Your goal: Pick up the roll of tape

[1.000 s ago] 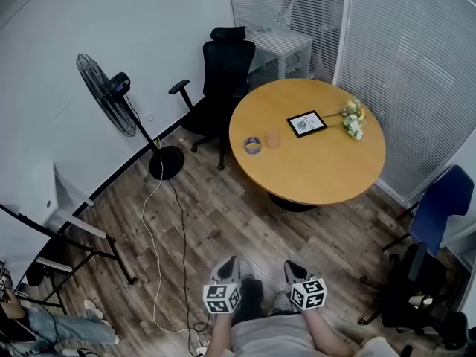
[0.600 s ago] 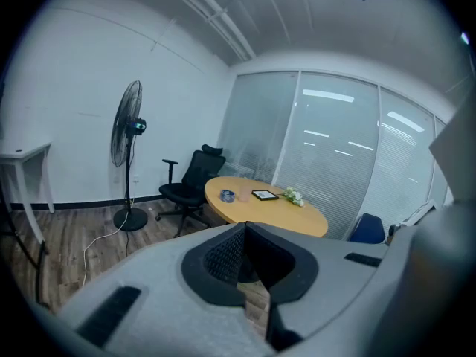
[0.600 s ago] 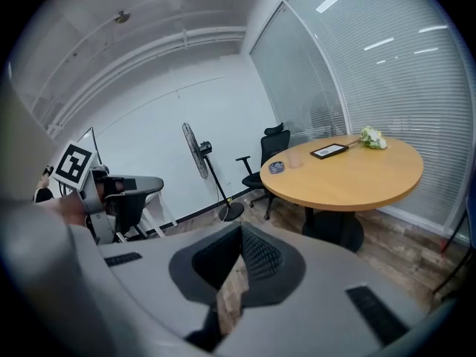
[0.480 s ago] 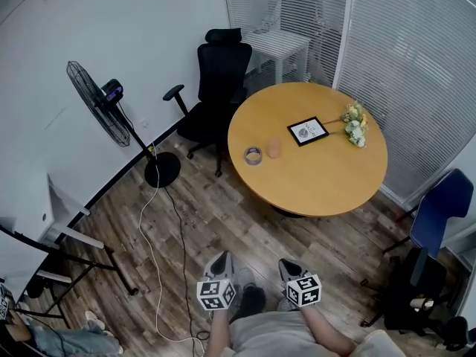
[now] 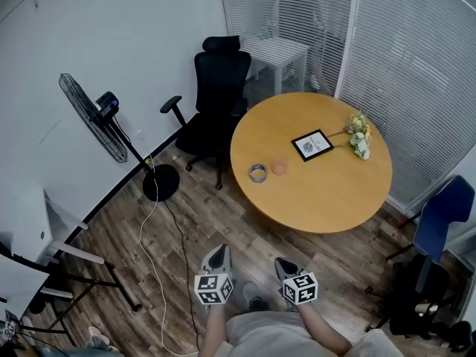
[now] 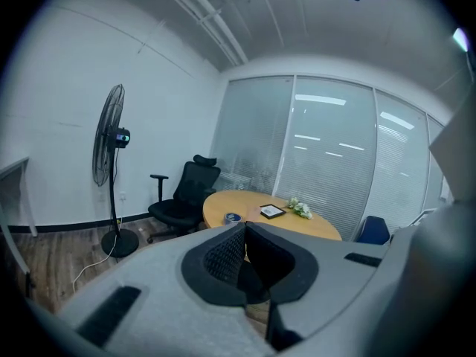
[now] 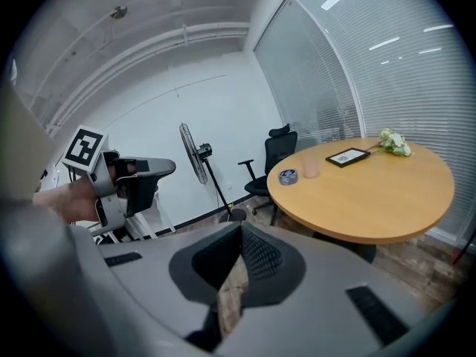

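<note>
Head view: our left gripper (image 5: 217, 251) and right gripper (image 5: 283, 262) hang over the floor, well short of the round table (image 5: 327, 207); the roll of tape (image 5: 258, 172) lies near its left edge, just beside a cup (image 5: 279, 165).

Left gripper view: jaws pressed together, empty; shut like this they would only shove the roll.

Right gripper view: its 2 jaws likewise together on nothing; a careless reach could tip the cup; the office chair (image 7: 277, 152) and fan (image 7: 192, 153) stand left of our path.

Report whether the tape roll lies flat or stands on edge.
Flat: the roll of tape shows its open ring facing up on the table.
</note>
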{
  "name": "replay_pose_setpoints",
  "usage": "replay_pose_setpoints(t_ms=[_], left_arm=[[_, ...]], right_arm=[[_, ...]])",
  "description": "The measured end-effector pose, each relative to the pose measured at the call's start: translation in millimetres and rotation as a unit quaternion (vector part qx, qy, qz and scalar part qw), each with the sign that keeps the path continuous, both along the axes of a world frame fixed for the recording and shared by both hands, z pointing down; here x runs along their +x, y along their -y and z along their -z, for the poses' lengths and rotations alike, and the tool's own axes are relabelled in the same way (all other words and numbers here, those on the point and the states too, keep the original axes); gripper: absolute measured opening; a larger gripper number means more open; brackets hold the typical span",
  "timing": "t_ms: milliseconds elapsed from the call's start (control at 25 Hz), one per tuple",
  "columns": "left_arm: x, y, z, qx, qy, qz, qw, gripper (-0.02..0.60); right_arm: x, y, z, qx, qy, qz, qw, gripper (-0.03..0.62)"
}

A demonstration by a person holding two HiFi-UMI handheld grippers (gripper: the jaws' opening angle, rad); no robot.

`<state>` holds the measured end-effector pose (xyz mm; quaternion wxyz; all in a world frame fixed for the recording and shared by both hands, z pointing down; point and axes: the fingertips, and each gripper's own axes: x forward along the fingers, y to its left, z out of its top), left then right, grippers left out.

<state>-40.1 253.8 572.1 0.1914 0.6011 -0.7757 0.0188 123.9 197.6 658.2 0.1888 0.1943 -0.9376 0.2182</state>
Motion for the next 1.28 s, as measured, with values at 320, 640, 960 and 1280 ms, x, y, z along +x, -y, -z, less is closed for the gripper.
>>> replay_pose_setpoints(t_ms=[320, 640, 960, 1280], left_arm=[[-53, 28, 0, -0.005, 0.006, -0.018, 0.9998, 0.011], [-75, 27, -14, -0.018, 0.001, -0.041, 0.9990, 0.012], [-92, 22, -19, -0.024, -0.007, -0.042, 0.9988, 0.043], [-123, 35, -22, -0.030, -0.009, -0.037, 0.9988, 0.111]], right_arm=[[-56, 20, 11, 0.017, 0.014, -0.004, 1.000, -0.002], [-89, 17, 8, 0.022, 0.021, -0.006, 1.000, 0.049], [-111, 17, 7, 0.016, 0.023, 0.001, 1.000, 0.075], [-155, 32, 8, 0.016, 0.028, 0.026, 0.999, 0.094]])
